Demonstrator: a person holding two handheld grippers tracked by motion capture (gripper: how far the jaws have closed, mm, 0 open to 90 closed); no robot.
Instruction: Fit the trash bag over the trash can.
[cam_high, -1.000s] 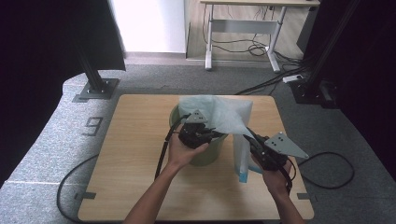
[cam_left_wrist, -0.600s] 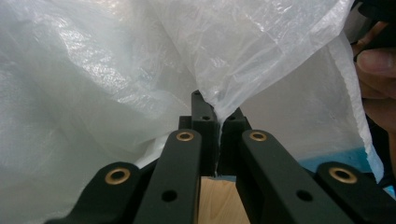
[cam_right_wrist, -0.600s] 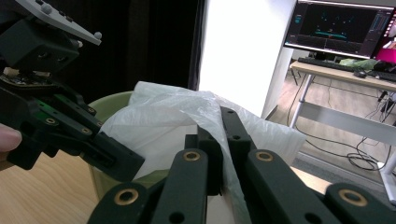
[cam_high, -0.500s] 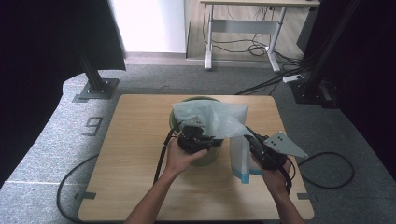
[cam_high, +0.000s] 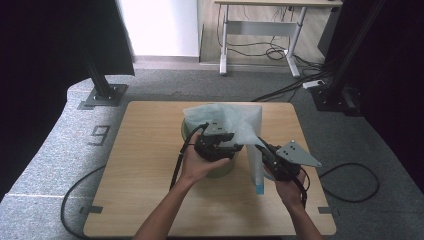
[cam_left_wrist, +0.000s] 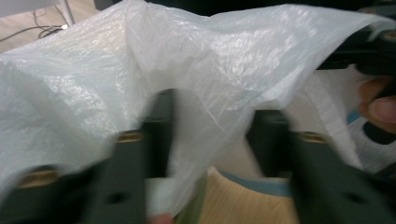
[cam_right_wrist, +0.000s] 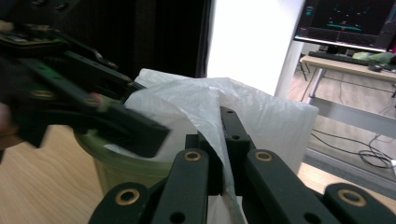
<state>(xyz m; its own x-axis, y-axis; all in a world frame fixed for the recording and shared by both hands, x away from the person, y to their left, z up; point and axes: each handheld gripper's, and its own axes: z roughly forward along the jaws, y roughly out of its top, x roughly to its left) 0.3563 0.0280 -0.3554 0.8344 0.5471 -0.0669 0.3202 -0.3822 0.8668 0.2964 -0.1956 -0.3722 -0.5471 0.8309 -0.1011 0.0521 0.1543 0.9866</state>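
Observation:
A green bin (cam_high: 221, 170) stands mid-table with a white plastic bag (cam_high: 235, 117) draped over its mouth. My left gripper (cam_high: 239, 147) hovers over the bin's rim. Its jaws have just been opening and stand apart (cam_left_wrist: 210, 126), with loose bag film (cam_left_wrist: 93, 84) hanging between them. Right of the bin, my right gripper (cam_high: 261, 146) is shut on a fold of the bag (cam_right_wrist: 266, 116), pinched between its jaws (cam_right_wrist: 222, 140). The bin (cam_right_wrist: 116, 172) and the left gripper (cam_right_wrist: 140, 133) lie beyond it. The bag hides the bin's inside.
The wooden table (cam_high: 145, 165) has bare room left of and in front of the bin. Gripper cables trail off its front left and right edges. A desk (cam_high: 260, 25) with floor cables stands behind, and black stands (cam_high: 102, 92) flank the table.
The left gripper's jaws have spread apart over the bin and the bag film now hangs loose between them. The bag has settled lower over the bin. The right gripper has kept its pinch.

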